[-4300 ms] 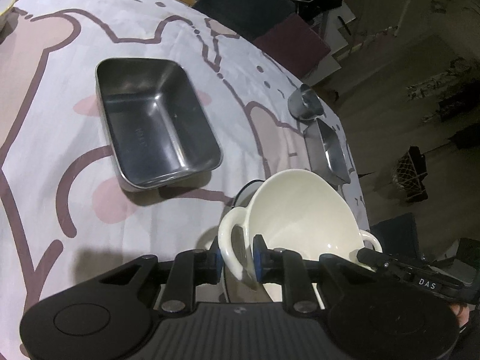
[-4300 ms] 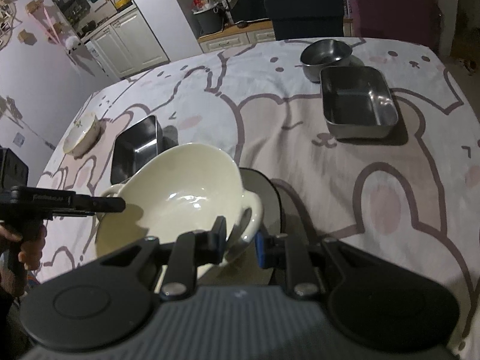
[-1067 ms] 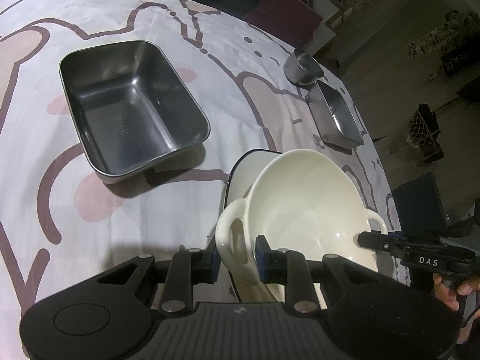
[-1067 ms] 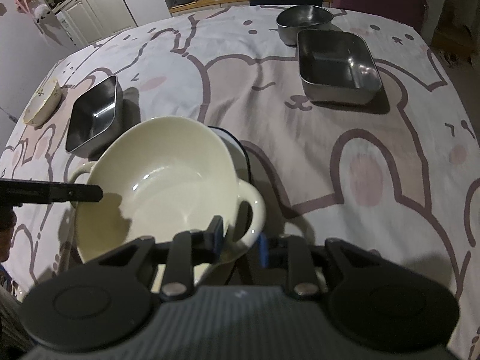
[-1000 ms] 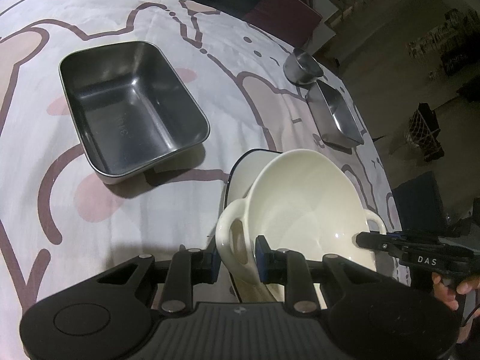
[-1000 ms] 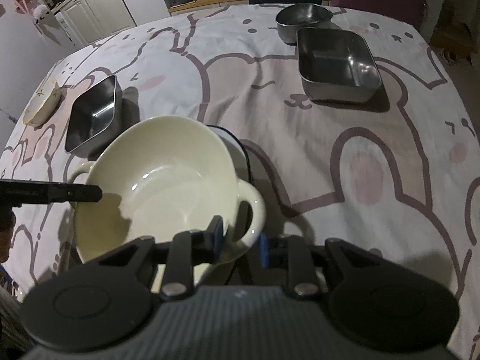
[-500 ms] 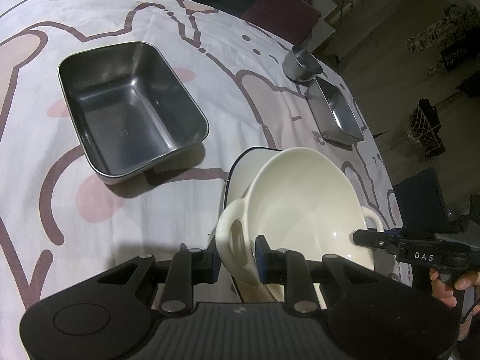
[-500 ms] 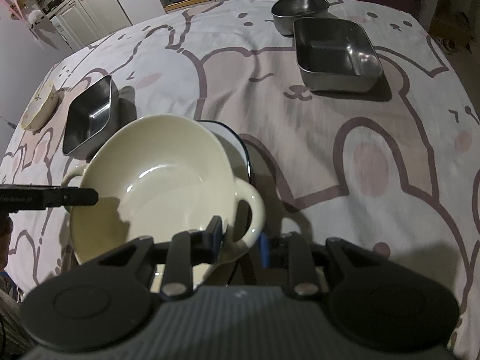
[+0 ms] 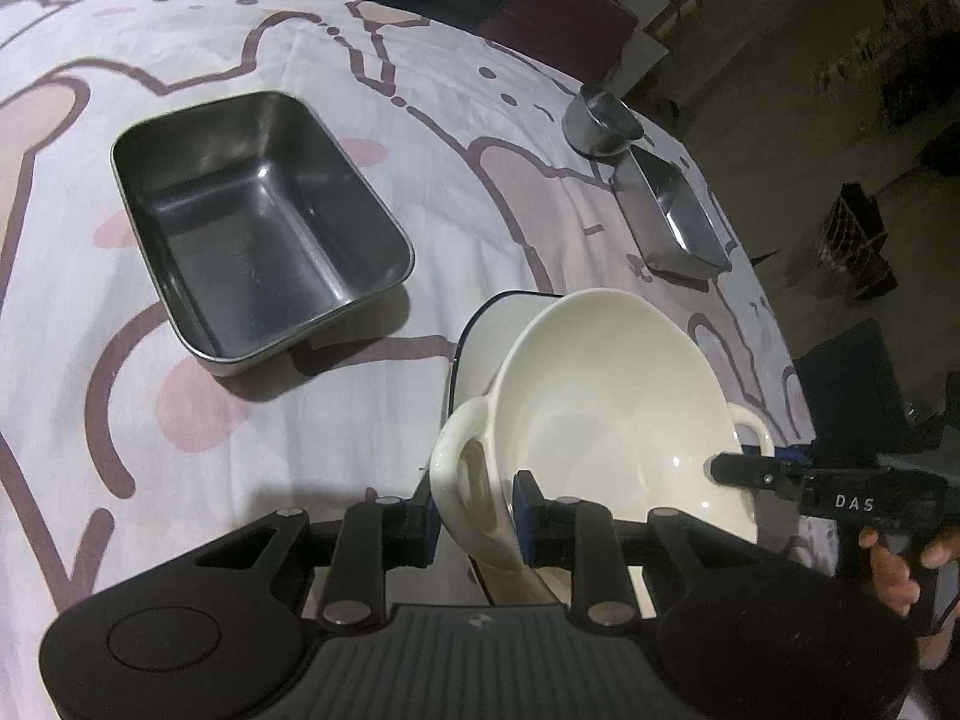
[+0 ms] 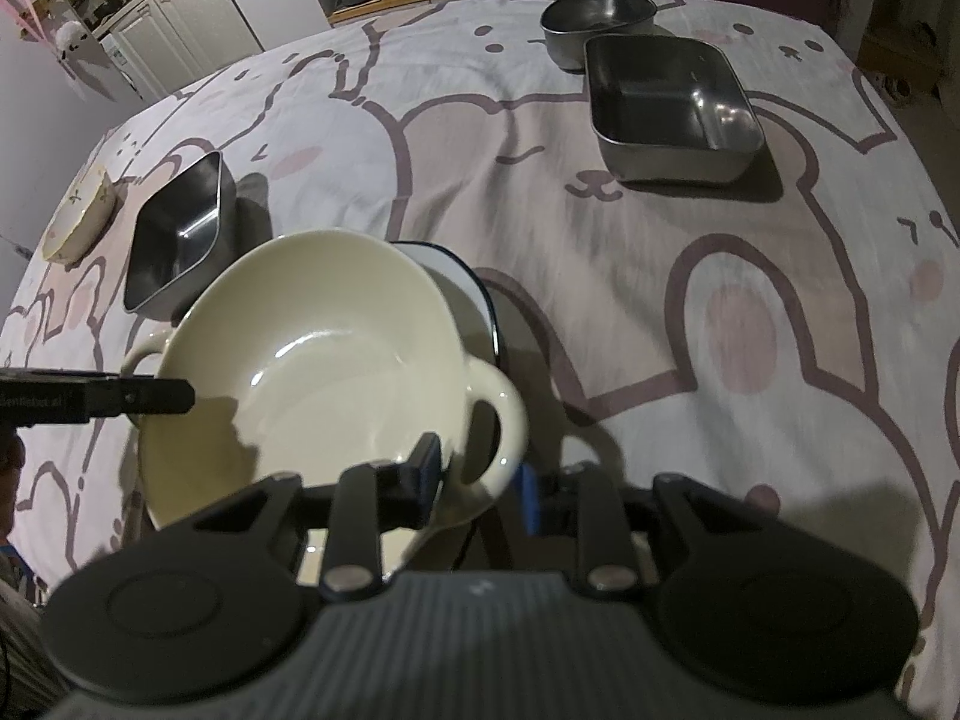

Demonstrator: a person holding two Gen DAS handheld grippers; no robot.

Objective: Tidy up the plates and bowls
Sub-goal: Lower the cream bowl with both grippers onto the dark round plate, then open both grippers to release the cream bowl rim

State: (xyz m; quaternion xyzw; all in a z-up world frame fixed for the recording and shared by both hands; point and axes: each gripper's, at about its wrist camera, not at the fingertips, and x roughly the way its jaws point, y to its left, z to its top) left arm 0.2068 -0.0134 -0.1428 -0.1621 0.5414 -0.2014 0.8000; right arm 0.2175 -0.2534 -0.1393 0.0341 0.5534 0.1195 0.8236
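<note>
A cream bowl (image 9: 600, 396) with two loop handles rests tilted on a white plate with a dark blue rim (image 9: 486, 324). My left gripper (image 9: 474, 516) has its pads on either side of the bowl's near handle, and its jaws are opening. In the right wrist view the same bowl (image 10: 312, 360) covers most of the plate (image 10: 462, 276). My right gripper (image 10: 480, 477) straddles the opposite handle, pads still touching it, and its jaws are opening too. Each gripper's fingers show at the far side of the bowl in the other's view.
A large steel tray (image 9: 258, 228) lies left of the plate. A smaller steel tray (image 10: 666, 102) and a round steel bowl (image 10: 594, 12) stand at the far right near the table edge. A small patterned bowl (image 10: 78, 216) sits far left. Chairs line the far side.
Since the oldest frames the bowl has come down onto the plate. In the last second the bowl and both hands have held still, and both pairs of pads have spread slightly.
</note>
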